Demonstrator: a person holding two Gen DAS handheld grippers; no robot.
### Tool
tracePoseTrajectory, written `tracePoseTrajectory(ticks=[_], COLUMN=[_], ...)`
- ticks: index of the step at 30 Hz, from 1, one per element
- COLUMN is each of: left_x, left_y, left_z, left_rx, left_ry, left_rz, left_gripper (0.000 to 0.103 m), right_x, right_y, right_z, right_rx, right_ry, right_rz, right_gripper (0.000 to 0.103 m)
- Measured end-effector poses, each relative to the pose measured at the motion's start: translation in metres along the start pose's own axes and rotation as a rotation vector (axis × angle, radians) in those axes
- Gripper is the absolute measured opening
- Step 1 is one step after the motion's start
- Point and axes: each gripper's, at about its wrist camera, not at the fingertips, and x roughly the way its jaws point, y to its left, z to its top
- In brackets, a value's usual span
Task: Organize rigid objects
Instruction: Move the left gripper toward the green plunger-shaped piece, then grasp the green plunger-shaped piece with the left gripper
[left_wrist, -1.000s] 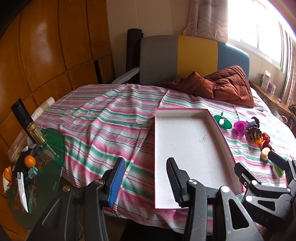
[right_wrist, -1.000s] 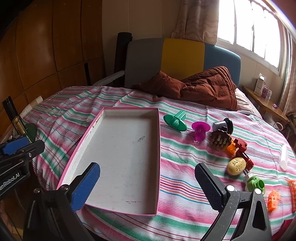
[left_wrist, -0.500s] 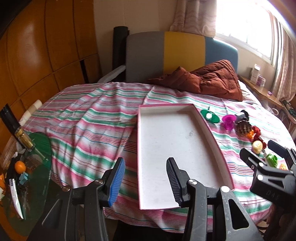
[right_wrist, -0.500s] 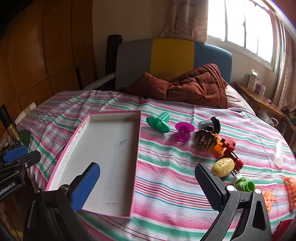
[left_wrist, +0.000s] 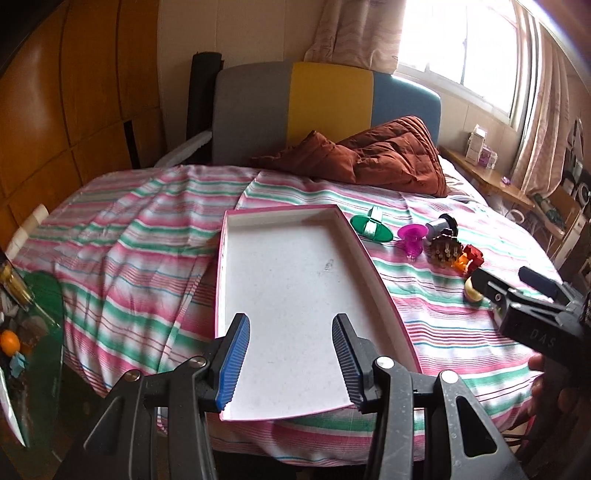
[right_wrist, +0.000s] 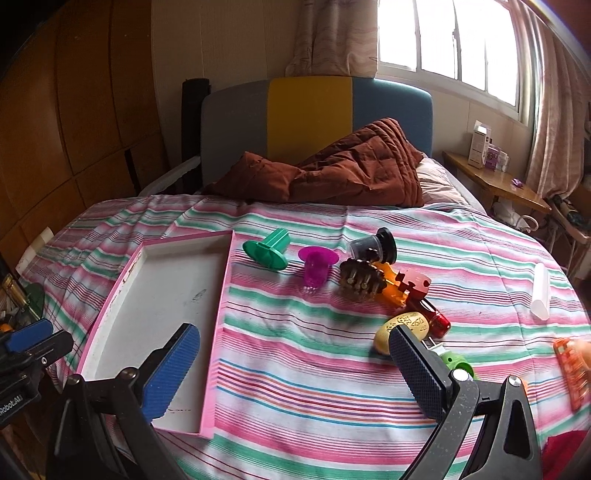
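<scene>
A white tray with a pink rim (left_wrist: 295, 258) lies on the striped bed, with nothing in it. My left gripper (left_wrist: 291, 321) hovers over its near end, open with nothing between the pads. To the tray's right lie a green plastic piece (right_wrist: 266, 251), a magenta cup (right_wrist: 317, 267), a grey-black cup (right_wrist: 373, 245), a brown spiky piece (right_wrist: 362, 278), an orange-red toy (right_wrist: 406, 288), a yellow oval (right_wrist: 402, 328) and a small green piece (right_wrist: 456, 363). My right gripper (right_wrist: 293, 332) stands wide open above the bedspread, just right of the tray (right_wrist: 159, 306). Its right finger partly hides the yellow oval.
A brown quilt (right_wrist: 332, 173) lies by the grey, yellow and blue headboard. A white tube (right_wrist: 540, 291) and an orange piece (right_wrist: 570, 369) lie at the far right. A green glass side table (left_wrist: 40, 332) with bottles stands left of the bed. A wooden shelf (right_wrist: 498, 181) is under the window.
Both grippers have moved right along the near edge of the bed; the tray slid left in both views and the toys came nearer the right gripper. Both stay open as before.
</scene>
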Motion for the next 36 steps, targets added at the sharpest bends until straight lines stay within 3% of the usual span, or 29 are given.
tracePoseTrajectory(ticks=[2,8,10,19,22,26,30,36], left_x=[0.002,0.021,0.028,0.06,0.078,0.118,0.158,0.213], left_y=[-0.003,-0.004,-0.005,-0.039,-0.066,-0.098,-0.126,-0.157], left_z=[0.001,0.011,0.016,0.065,0.088,0.113,0.131,0.143], left_rx=[0.004,-0.008,-0.019,0.06,0.169,0.289,0.357,0.425], left_ry=[0.006,0.074,0.1,0.134,0.126,0.173,0.225,0.277], left_rz=[-0.006,-0.128,-0.169,-0.261,-0.262,-0.235,-0.202,-0.15], left_gripper=[0.047,0.048,0.056,0.057,0.057,0.057,0.057,0.048], right_x=[0.001,0.007,0.006,-0.002,-0.001,-0.004,-0.009,-0.01], right_y=[-0.009,-0.066,-0.088,-0.174,-0.183,-0.182,-0.189,-0.204], right_z=[0.001,0.002,0.002,-0.004,-0.005,-0.003,0.0,0.0], right_rx=[0.018,0.118,0.151,0.237,0.272,0.245,0.268,0.334], right_ry=[0.006,0.05,0.054,0.032,0.024,0.017,0.002,0.002], right_rz=[0.007,-0.036,-0.056,-0.147,-0.13,-0.128,-0.115,-0.113], right_gripper=[0.103,0.103,0.103,0.103,0.103,0.103,0.103,0.103])
